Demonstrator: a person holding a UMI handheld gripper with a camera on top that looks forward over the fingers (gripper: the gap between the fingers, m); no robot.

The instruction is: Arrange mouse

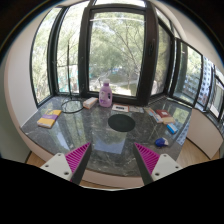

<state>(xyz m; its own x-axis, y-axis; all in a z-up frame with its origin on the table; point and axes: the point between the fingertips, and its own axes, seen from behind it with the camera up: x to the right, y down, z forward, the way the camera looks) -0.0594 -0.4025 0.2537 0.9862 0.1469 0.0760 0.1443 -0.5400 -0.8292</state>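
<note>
My gripper [113, 158] is open and empty, its pink pads [78, 157] spread wide above the near edge of a dark stone-patterned table [95, 135]. A round black mouse pad [121, 122] lies on the table, ahead of the fingers and well beyond them. A small dark object [161, 142], possibly the mouse, sits on the table just beyond the right finger. Nothing stands between the fingers.
A pink bottle [105, 93] stands at the back of the table, with a white object [90, 102] to its left and a flat white box [120, 107] to its right. A yellow-and-blue item [48, 118] lies at left. Coloured items [170, 124] lie at right. Windows surround the table.
</note>
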